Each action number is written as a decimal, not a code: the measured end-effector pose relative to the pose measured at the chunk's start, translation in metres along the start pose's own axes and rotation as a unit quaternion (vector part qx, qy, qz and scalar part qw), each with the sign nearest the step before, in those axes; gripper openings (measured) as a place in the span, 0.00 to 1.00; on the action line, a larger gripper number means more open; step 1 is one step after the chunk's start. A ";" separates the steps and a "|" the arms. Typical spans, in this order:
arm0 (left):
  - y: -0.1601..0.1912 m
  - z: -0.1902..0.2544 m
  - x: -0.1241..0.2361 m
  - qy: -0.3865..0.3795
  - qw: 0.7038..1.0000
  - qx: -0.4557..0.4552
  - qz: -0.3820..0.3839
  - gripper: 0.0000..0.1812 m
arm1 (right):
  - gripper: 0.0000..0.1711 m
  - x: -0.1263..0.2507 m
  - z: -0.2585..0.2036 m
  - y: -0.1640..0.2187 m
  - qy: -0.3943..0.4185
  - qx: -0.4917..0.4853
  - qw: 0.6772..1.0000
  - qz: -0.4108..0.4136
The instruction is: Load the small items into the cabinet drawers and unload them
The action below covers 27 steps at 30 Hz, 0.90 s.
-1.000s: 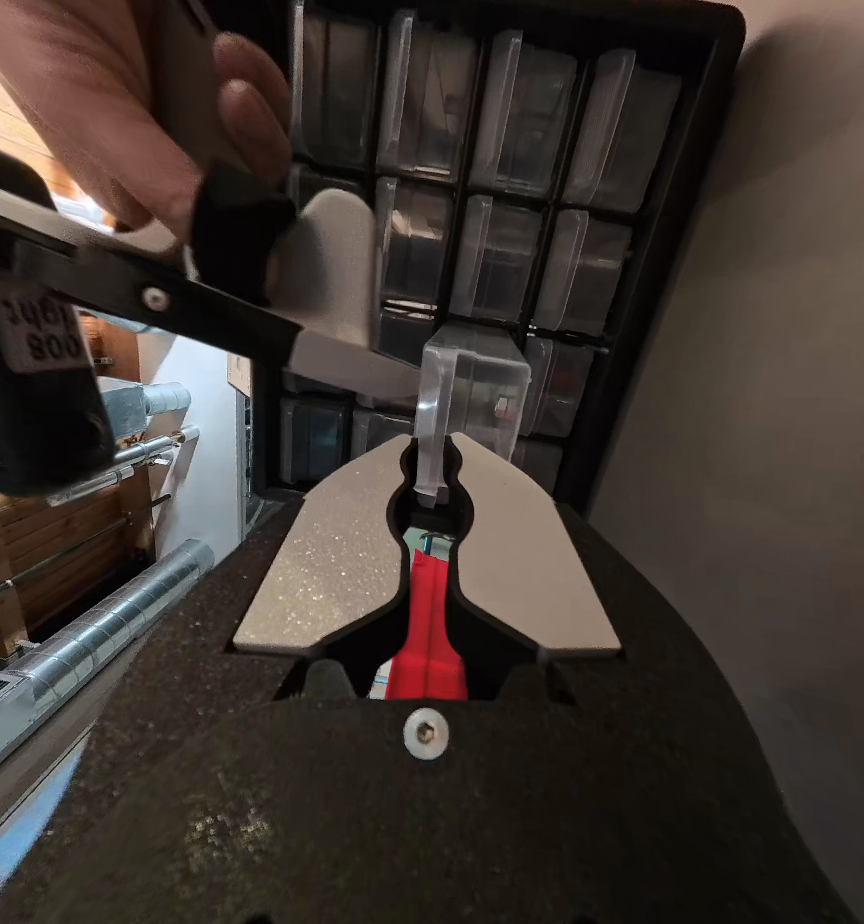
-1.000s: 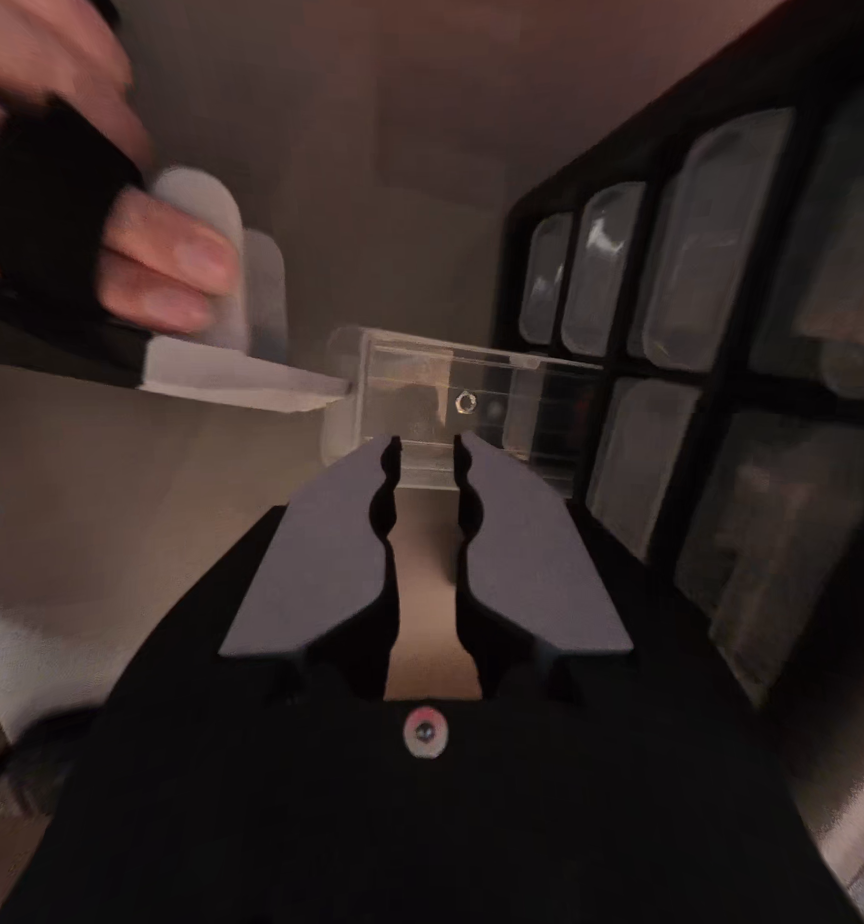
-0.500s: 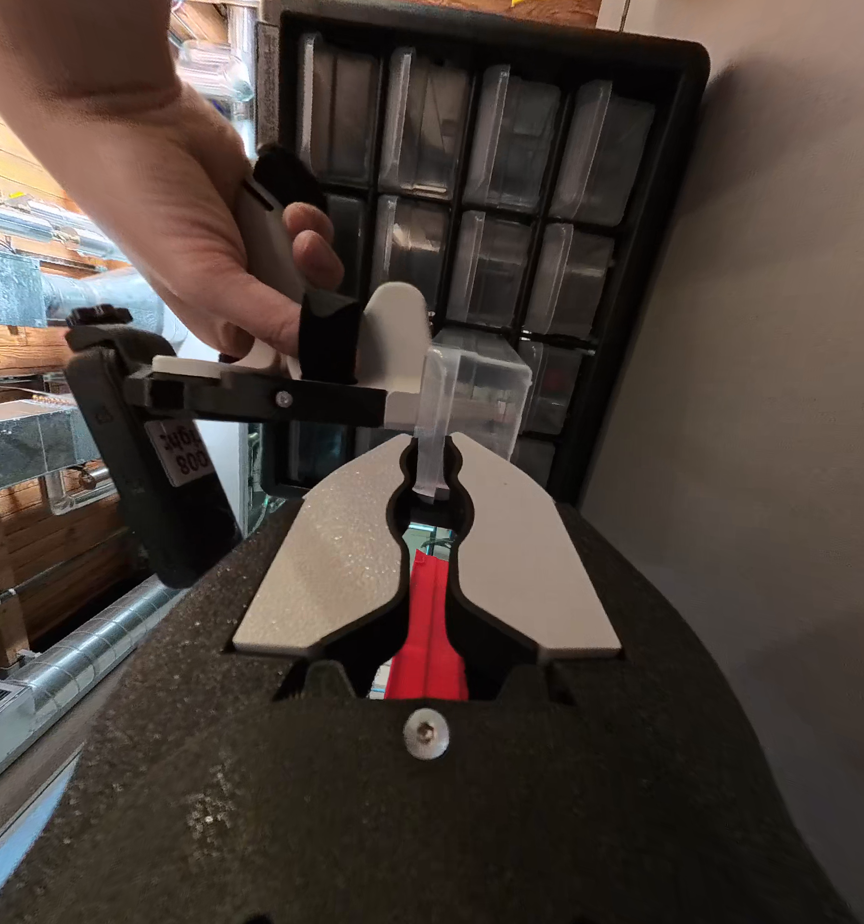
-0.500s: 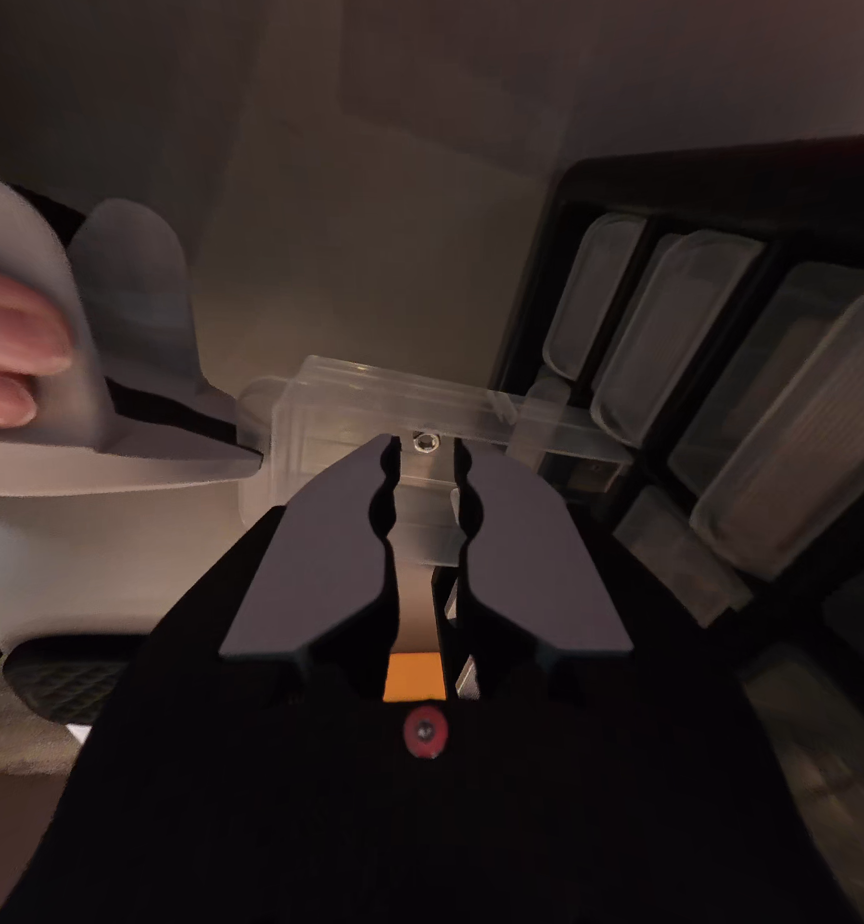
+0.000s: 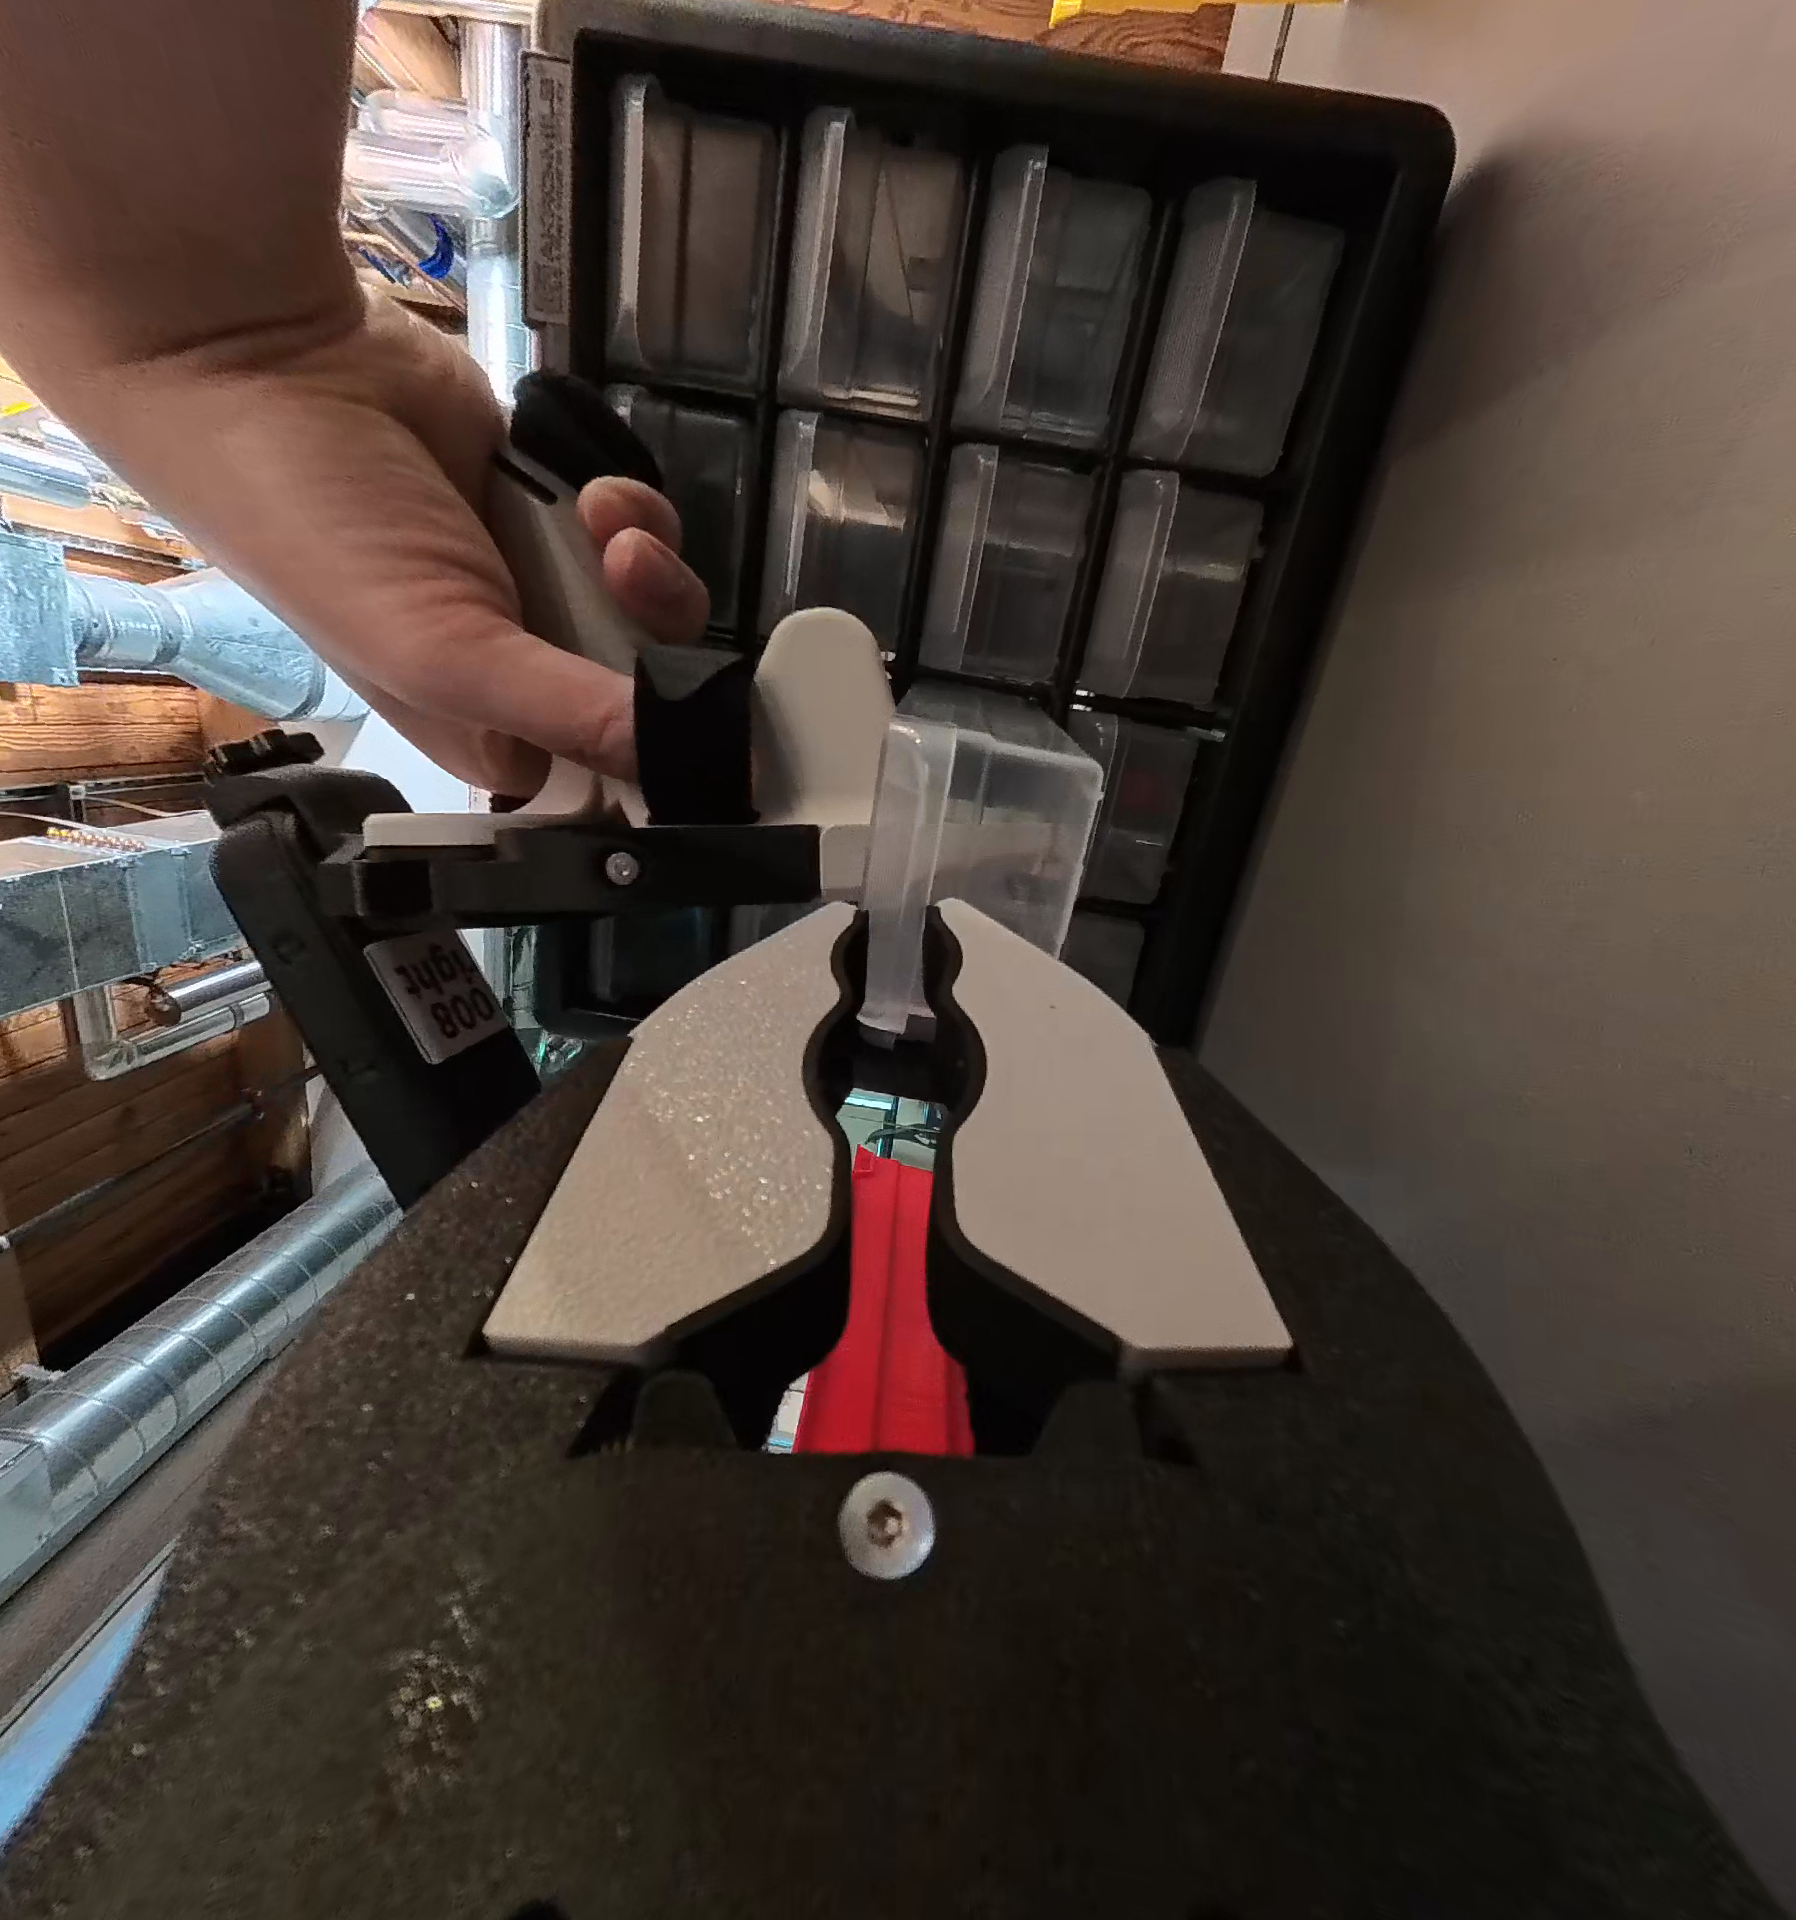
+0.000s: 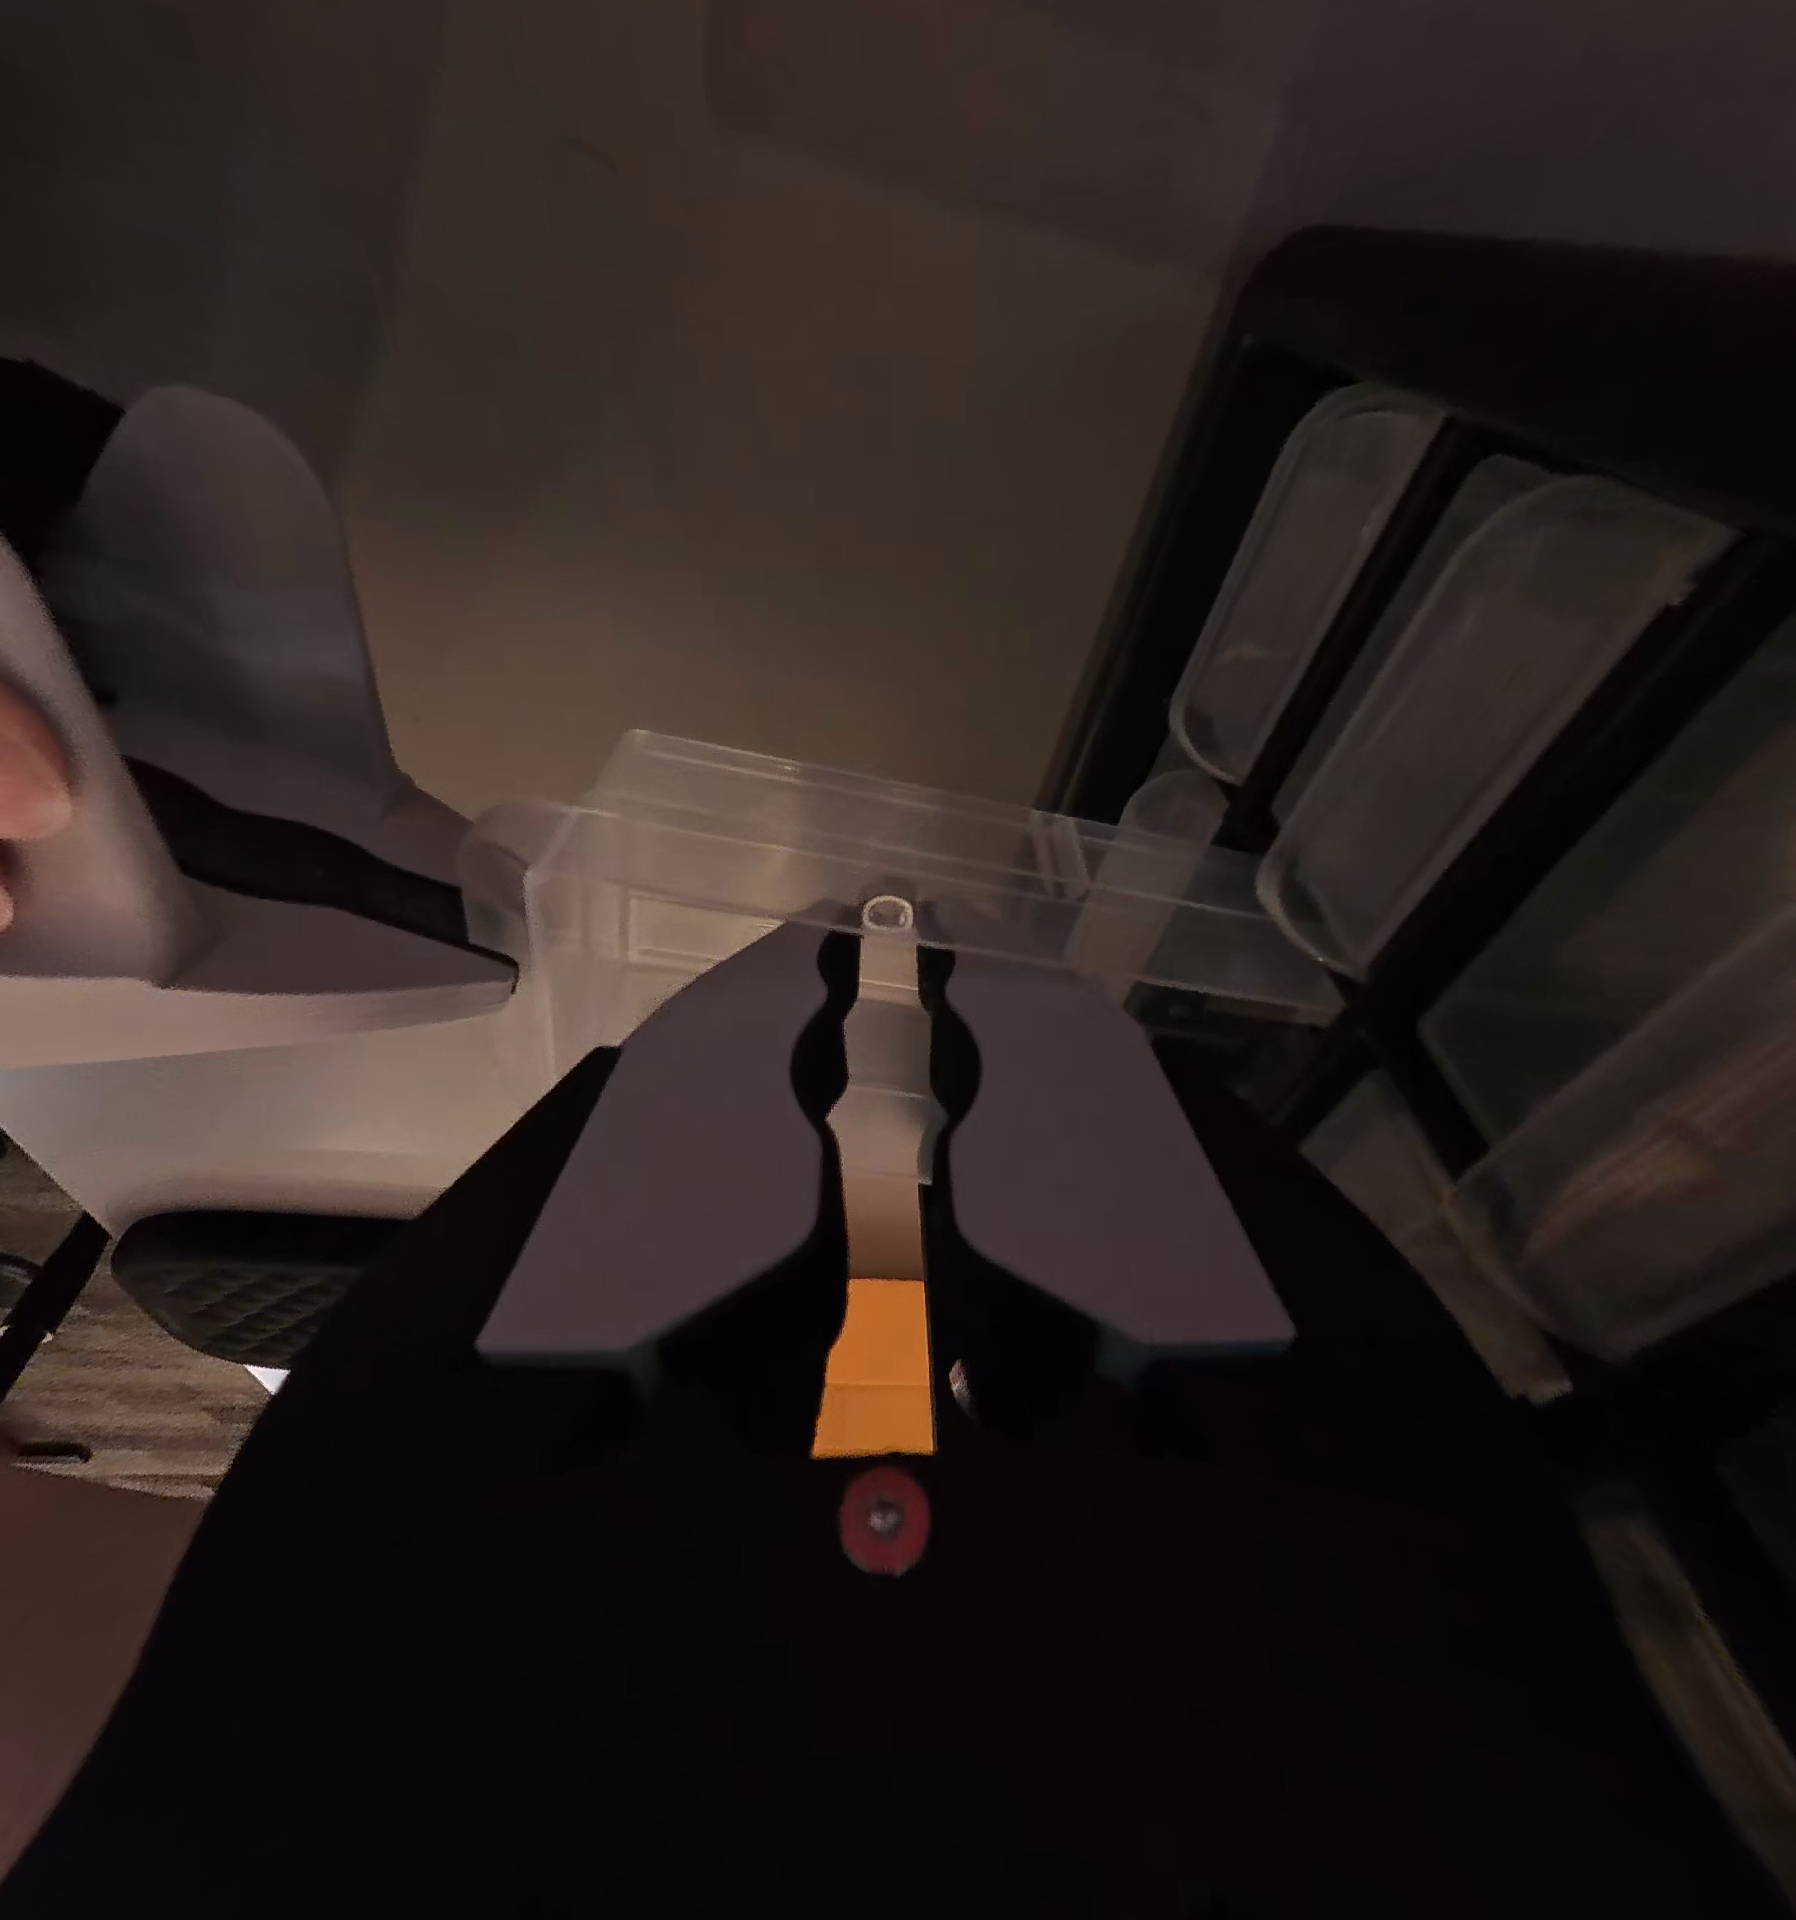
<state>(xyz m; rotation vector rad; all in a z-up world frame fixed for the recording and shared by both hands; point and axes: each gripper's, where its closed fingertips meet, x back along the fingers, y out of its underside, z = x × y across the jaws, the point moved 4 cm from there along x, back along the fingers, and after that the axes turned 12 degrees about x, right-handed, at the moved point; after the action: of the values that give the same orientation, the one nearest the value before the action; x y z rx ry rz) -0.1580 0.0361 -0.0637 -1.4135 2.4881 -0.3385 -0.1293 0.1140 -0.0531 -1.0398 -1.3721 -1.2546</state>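
The left gripper (image 5: 896, 971) is clamped on the front pull tab of a clear plastic drawer (image 5: 1008, 821), which is drawn part way out of the black cabinet (image 5: 1320, 499) (a grid of clear drawers against a grey wall (image 5: 1600, 727)). The right gripper (image 6: 886, 940), held by a person's hand (image 5: 385, 582), reaches in from the side with its jaws a little apart, tips at the drawer's wall; a small ring-shaped item (image 6: 886, 914) sits just beyond them, and whether they pinch it cannot be told.
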 end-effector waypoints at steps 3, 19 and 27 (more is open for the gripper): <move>0.000 0.000 0.000 -0.001 1.000 0.000 0.000 0.05 | 0.07 0.000 0.000 0.000 0.005 0.003 1.000 -0.001; 0.005 0.001 -0.005 0.003 1.000 0.011 -0.013 0.05 | 0.07 0.111 -0.075 0.123 0.266 -0.126 0.914 0.281; 0.004 0.003 -0.018 0.008 0.999 0.015 -0.031 0.06 | 0.07 -0.028 -0.099 0.332 0.111 -0.483 0.858 0.136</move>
<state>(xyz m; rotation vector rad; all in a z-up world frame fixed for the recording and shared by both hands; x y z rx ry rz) -0.1508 0.0531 -0.0661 -1.4826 2.4451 -0.3993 0.2108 0.0509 -0.0253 -1.6104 -0.3203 -1.8091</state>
